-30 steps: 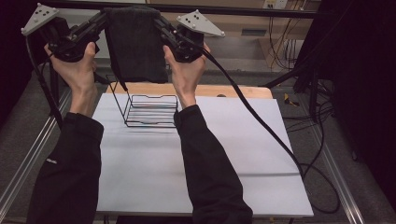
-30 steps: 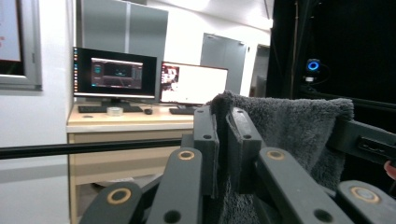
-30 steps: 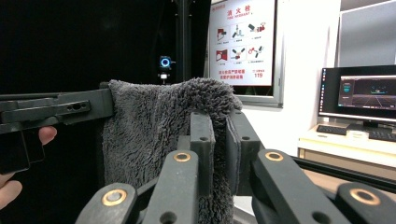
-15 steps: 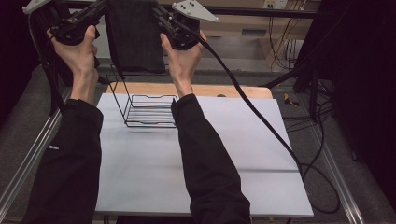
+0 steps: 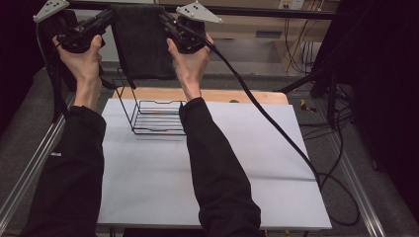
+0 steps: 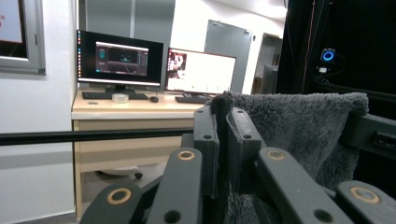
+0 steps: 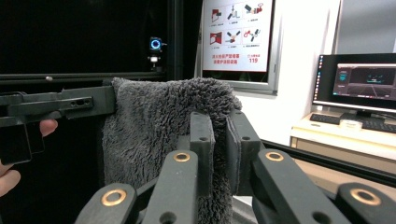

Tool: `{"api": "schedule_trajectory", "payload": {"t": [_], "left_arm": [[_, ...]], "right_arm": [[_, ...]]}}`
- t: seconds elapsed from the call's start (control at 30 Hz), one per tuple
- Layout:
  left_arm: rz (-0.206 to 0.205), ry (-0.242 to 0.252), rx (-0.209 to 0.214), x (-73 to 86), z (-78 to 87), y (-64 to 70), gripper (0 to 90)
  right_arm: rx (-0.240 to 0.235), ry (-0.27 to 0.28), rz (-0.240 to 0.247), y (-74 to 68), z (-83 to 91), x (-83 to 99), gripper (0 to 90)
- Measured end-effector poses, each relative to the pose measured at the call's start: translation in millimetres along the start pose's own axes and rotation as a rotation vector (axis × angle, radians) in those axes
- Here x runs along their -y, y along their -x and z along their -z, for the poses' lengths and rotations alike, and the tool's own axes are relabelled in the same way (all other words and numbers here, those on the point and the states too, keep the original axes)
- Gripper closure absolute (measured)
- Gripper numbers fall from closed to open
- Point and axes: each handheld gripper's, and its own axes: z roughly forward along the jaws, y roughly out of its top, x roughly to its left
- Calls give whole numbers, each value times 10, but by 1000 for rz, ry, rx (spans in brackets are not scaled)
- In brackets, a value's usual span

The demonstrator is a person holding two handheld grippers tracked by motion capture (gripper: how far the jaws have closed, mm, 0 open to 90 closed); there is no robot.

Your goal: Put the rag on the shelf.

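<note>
Towel (image 5: 142,42): hangs spread in the air, above and behind the wire rack (image 5: 157,116) on the worktop (image 5: 247,163)
Left tongs (image 5: 109,17): clamped on one top corner
Right tongs (image 5: 164,20): clamped on the other (fabric pinched between the jaws)
Tip: keep the top edge level and taut, lower it squarely over the rack

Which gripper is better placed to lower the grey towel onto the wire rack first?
Probably the left gripper. It pinches the towel corner almost above the rack's tall left end. The right gripper, shut on the other corner, has its forearm crossing the rack's right side.
</note>
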Motion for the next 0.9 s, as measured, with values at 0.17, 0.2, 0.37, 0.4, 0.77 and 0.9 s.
{"api": "schedule_trajectory", "payload": {"t": [0.17, 0.2, 0.37, 0.4, 0.77, 0.9], "left_arm": [[-8, -8, 4, 61, 32, -32, 831], [-7, -10, 6, 82, 38, -35, 831], [-16, -37, 16, 217, 56, -49, 831], [-16, -37, 20, 245, 65, -50, 831], [-45, -50, 51, 391, 201, -52, 831], [-54, -43, 65, 396, 244, -37, 831]], "right_arm": [[-9, -24, -2, 0, -33, 59, 830], [-10, -30, -5, 0, -33, 77, 830], [-16, -63, -12, 15, -14, 212, 829], [-18, -71, -14, 17, -6, 242, 829], [-37, -100, 14, -53, 112, 413, 828], [-49, -92, 27, -69, 158, 424, 827]]}}
